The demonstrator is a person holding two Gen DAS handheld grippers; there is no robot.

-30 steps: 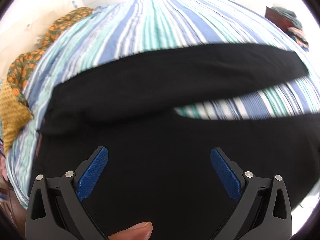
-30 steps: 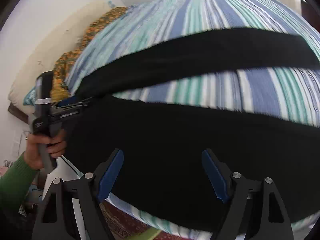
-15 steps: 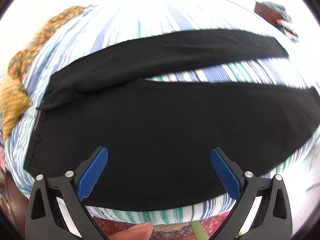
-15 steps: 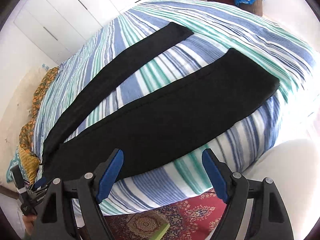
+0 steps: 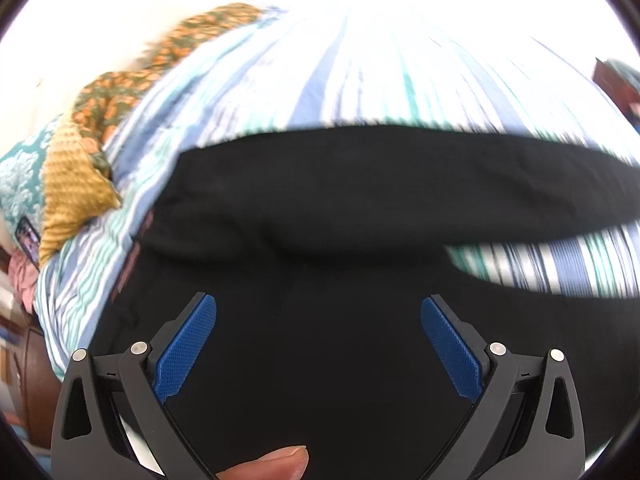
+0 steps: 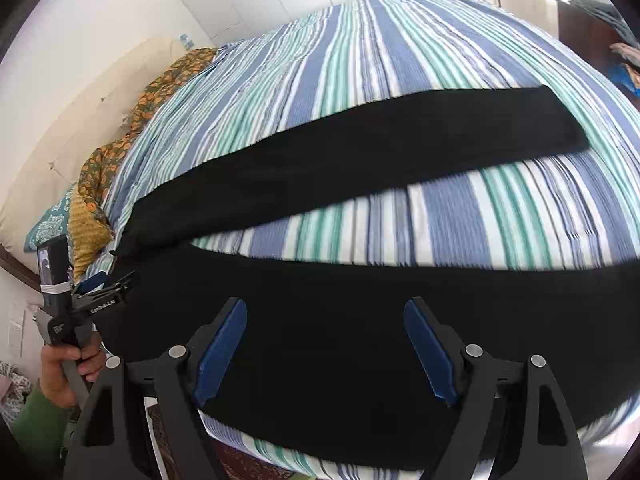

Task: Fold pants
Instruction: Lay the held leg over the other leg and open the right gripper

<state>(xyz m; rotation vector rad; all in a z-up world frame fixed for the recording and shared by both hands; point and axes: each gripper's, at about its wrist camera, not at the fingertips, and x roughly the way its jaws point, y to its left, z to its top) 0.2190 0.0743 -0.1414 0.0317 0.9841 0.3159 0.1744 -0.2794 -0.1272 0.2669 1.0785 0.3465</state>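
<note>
Black pants [image 5: 320,208] lie flat on a striped bed, legs spread apart in a V, waist to the left. My left gripper [image 5: 318,312] is open and empty, low over the waist and seat area. In the right wrist view the pants [image 6: 360,312] fill the lower half, with the far leg [image 6: 360,152] stretched to the right. My right gripper [image 6: 324,316] is open and empty over the near leg. The left gripper [image 6: 104,292] shows there at the waist end, held by a hand in a green sleeve.
The blue, teal and white striped bedspread [image 6: 360,60] covers the bed. Orange-patterned and mustard pillows [image 5: 76,188] lie at the bed's left end. A dark dresser with clothes [image 6: 600,32] stands far right. A red rug [image 6: 240,464] lies below the bed's near edge.
Both grippers had pulled back from the bed half a second ago and have now dropped close over the pants again. Both stay open.
</note>
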